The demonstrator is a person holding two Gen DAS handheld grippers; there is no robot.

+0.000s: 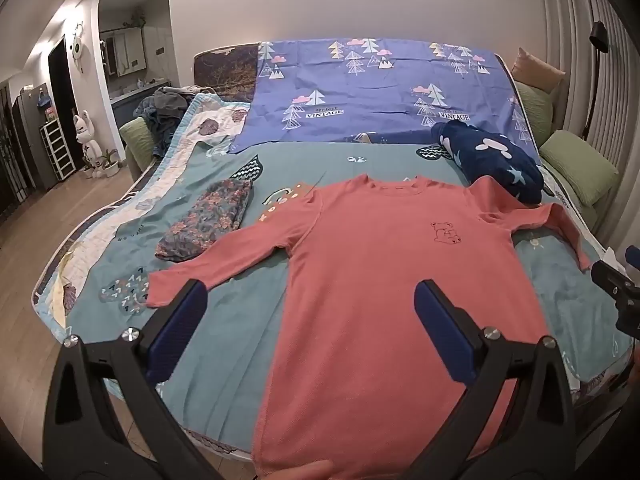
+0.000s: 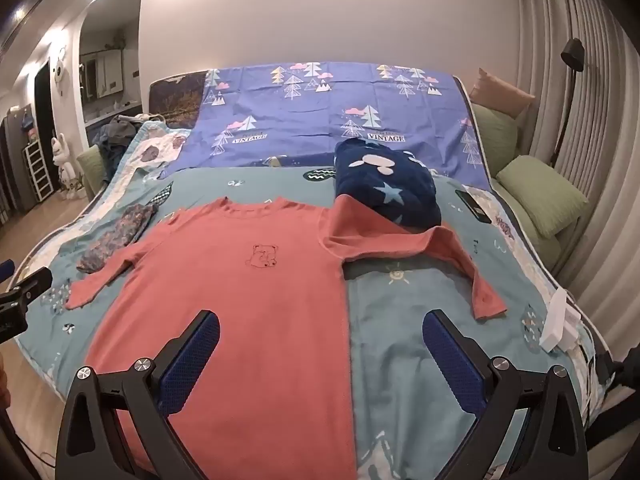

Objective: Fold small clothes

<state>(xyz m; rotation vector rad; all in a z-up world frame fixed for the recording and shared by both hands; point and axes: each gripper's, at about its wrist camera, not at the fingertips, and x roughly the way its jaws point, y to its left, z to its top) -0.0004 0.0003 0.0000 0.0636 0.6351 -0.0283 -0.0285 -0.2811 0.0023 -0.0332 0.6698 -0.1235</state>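
A coral long-sleeved shirt (image 1: 380, 264) (image 2: 248, 280) with a small bear outline on the chest lies flat and face up on the teal bedspread (image 1: 240, 320) (image 2: 400, 340), neck toward the headboard. Its sleeves spread to both sides; the right sleeve (image 2: 460, 264) bends downward. My left gripper (image 1: 310, 296) hovers open above the shirt's lower left part, nothing between its blue pads. My right gripper (image 2: 320, 326) stands open above the shirt's lower right edge, holding nothing. Part of the right gripper (image 1: 616, 292) shows at the left wrist view's right edge.
A folded floral garment (image 1: 208, 220) (image 2: 116, 236) lies left of the shirt. A navy fleece bundle (image 1: 496, 164) (image 2: 384, 180) with stars sits behind its right shoulder. A purple tree-print sheet (image 1: 380, 92) covers the headboard end. A white box (image 2: 556, 320) and dark phone (image 2: 474, 204) lie right.
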